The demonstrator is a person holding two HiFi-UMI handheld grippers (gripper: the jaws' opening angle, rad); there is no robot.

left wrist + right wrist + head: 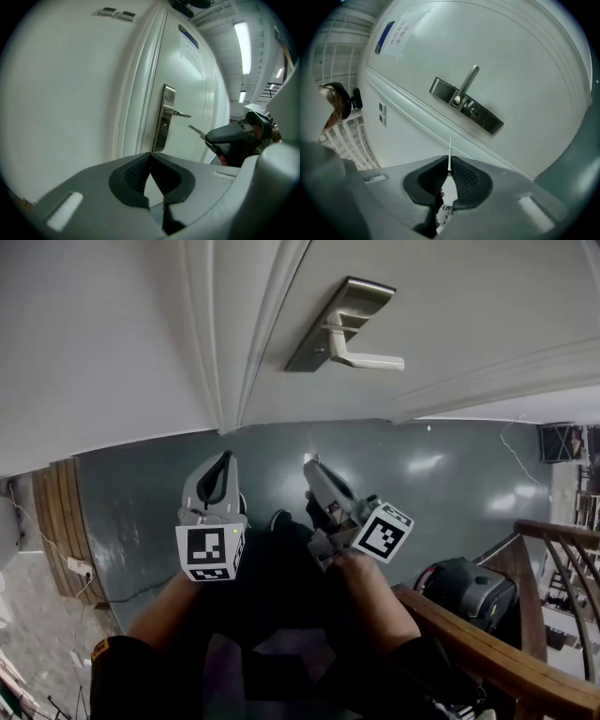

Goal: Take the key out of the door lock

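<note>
A thin metal key [450, 150] sticks out from between the tips of my right gripper [449, 169], which is shut on it. The key is free of the door; its blade [197, 131] points toward the steel lock plate [466, 105] from a short distance. The keyhole [474, 111] sits just beside the lever handle [366, 359] and has nothing in it. From the head view, my right gripper [311, 467] is held below the handle. My left gripper [223, 459] hovers beside it to the left, shut [150, 157] with nothing in it.
The white door [450, 306] is closed in its frame [230, 343], with a wall to the left. A wooden banister [487, 643] and a black object [469, 592] stand at the right on the grey-green floor [141, 493]. A paper notice [401, 30] hangs on the door.
</note>
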